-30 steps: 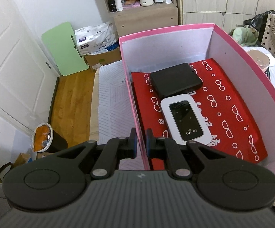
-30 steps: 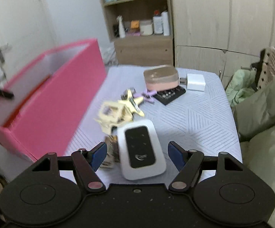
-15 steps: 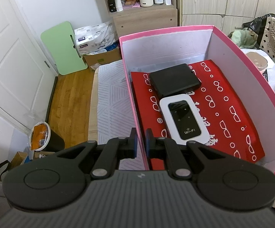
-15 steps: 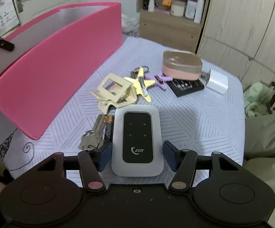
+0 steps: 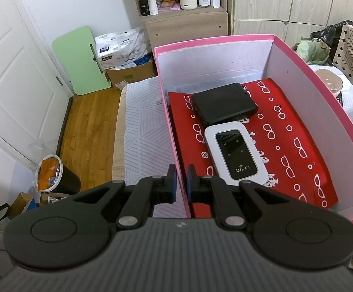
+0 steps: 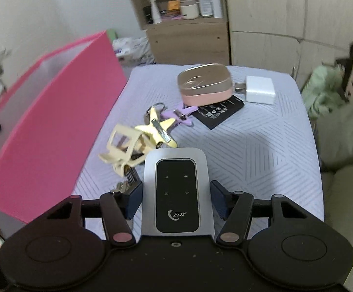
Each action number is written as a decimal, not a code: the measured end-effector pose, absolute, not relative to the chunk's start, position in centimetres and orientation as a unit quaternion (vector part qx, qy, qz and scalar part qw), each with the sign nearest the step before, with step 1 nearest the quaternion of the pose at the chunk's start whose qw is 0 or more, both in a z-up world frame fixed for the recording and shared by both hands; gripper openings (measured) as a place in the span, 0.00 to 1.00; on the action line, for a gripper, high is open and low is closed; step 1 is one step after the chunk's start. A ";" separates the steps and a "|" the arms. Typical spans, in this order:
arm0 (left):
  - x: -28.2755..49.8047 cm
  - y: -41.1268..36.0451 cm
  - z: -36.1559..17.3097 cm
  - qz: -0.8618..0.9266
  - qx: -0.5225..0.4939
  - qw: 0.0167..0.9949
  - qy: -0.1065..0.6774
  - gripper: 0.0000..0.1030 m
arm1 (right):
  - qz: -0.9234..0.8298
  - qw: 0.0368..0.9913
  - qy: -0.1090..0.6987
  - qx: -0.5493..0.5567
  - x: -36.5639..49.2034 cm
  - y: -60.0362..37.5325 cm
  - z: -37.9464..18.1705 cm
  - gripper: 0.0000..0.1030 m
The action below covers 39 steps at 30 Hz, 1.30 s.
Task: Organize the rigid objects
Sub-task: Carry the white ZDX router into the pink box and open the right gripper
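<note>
"ZDX" router [image 6: 175, 191] between closing jaws, "Wi-Fi" router [image 5: 234, 154] boxed

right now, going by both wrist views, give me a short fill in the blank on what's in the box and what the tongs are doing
1. The left tongs are shut on the pink box's ____.
2. In the box, the white wi-fi router lies on a ____ sheet with white glasses.
3. The right tongs are closing around a router marked ____.

Missing: wall; red; ZDX

Home bedroom: wood floor [image 5: 88, 121], toiletry shelf [image 5: 181, 2], wardrobe doors [image 5: 298, 0], white panelled door [image 5: 10, 77].
</note>
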State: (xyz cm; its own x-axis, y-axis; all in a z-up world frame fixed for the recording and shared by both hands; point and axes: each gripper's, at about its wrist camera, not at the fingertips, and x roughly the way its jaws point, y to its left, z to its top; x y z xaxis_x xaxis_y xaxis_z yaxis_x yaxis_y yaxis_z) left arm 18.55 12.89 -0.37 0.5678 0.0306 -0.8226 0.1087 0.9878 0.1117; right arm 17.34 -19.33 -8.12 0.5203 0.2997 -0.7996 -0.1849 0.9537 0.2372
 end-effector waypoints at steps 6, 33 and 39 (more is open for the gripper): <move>18.8 13.8 -0.2 -0.029 0.048 0.882 0.468 0.07 | 0.191 0.864 0.447 0.133 17.5 -19.7 -5.2 0.63; 18.7 14.9 -0.3 -0.043 0.007 0.886 0.462 0.08 | 0.350 0.769 0.390 -0.365 24.5 4.5 -1.0 0.63; 18.8 15.2 -0.3 -0.050 0.008 0.883 0.466 0.08 | 0.401 0.696 0.415 -0.427 24.9 4.9 -2.7 0.63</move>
